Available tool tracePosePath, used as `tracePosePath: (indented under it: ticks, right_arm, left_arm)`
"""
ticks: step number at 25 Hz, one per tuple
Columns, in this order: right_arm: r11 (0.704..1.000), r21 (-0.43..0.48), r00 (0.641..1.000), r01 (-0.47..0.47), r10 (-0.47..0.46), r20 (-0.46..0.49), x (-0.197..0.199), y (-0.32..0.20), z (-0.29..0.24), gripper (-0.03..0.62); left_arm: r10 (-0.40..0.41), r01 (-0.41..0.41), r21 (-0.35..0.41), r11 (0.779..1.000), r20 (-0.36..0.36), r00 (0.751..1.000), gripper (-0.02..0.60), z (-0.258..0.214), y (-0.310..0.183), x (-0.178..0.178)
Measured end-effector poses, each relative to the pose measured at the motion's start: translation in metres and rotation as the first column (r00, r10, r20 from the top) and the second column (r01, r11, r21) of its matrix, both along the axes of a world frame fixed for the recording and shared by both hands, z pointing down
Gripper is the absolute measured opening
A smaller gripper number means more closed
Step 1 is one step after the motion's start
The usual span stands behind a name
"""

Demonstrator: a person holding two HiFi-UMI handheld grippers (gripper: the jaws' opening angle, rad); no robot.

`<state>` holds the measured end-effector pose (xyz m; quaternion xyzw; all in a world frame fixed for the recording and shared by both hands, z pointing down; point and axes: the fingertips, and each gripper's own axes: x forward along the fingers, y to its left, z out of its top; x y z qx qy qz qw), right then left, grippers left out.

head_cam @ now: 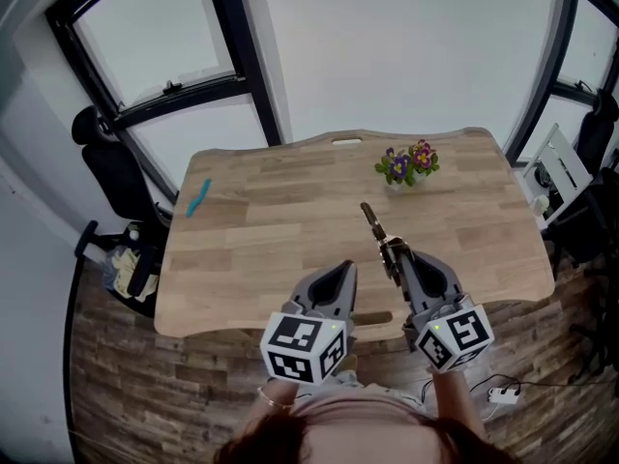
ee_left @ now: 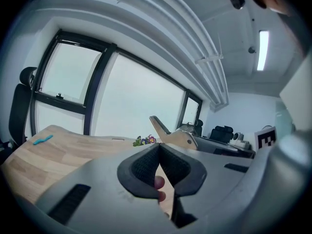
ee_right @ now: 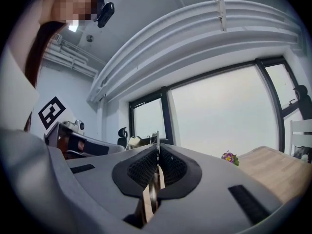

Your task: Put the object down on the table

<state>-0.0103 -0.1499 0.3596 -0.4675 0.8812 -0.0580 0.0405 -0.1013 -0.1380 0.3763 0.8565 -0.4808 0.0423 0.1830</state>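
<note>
Right claw (head_cam: 397,259) is clamping a thin wood-and-metal tool (head_cam: 372,221) by its flat sides over the counter (head_cam: 251,230); I'm judging it stiff, light, possibly sharp; left claw (head_cam: 342,271) is sitting closed, empty

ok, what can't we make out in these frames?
- Held tool: too small in head view, edge-on between the right tongs in right gripper view; type unclear.
- Blue item: too small in head view.
- Flower pot: washed out, barely visible in head view.

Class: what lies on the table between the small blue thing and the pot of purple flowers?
Nothing: the head view shows bare light wooden tabletop between the small blue thing and the flower pot.
</note>
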Motion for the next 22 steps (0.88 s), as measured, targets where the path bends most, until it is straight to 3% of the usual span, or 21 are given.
tracePosePath:
  ticks: [12,22]
  right_arm:
    - [0.999,-0.044,0.991,-0.03,0.024,-0.135,-0.007,-0.027,0.039,0.003]
    - [0.995,-0.097,0.969,0.026,-0.048,-0.24,-0.003,-0.058,0.069,0.003]
  left_arm:
    - [0.049,-0.048,-0.05,0.998,0.018,0.999,0.0,0.036,-0.028,-0.004]
    - [0.052,-0.05,-0.069,0.996,0.028,0.998,0.0,0.055,-0.058,0.016]
